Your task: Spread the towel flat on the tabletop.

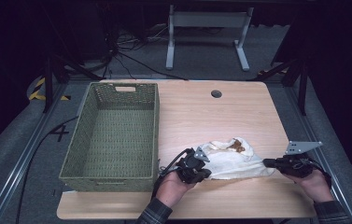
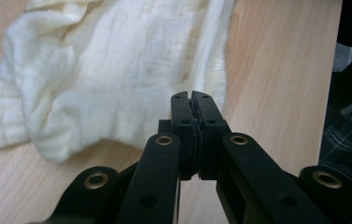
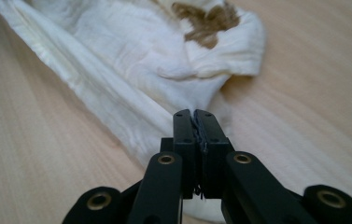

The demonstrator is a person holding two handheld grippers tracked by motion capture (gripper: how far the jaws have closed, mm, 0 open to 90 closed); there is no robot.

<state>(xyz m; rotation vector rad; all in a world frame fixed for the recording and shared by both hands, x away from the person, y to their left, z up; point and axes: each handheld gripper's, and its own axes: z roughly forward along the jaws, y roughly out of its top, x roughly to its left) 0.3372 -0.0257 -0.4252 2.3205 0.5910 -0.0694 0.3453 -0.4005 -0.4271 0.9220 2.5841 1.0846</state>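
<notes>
A cream cloth (image 1: pixel 232 158) with a brown stain (image 1: pixel 236 145) lies crumpled near the front of the wooden table (image 1: pixel 201 112). My left gripper (image 1: pixel 207 171) sits at the cloth's left end, jaws pressed together on its edge. In the left gripper view the cloth (image 2: pixel 117 70) spreads beyond the shut left gripper (image 2: pixel 192 95). My right gripper (image 1: pixel 266 163) pinches the cloth's drawn-out right corner. In the right gripper view the cloth (image 3: pixel 141 60) runs under and into the shut right gripper (image 3: pixel 194 114), with the stain (image 3: pixel 206 21) farther off.
A green woven basket (image 1: pixel 156 135) stands on the table's left part, close to my left hand. A round cable hole (image 1: pixel 216 94) lies near the far edge. The table's front edge runs just below both hands.
</notes>
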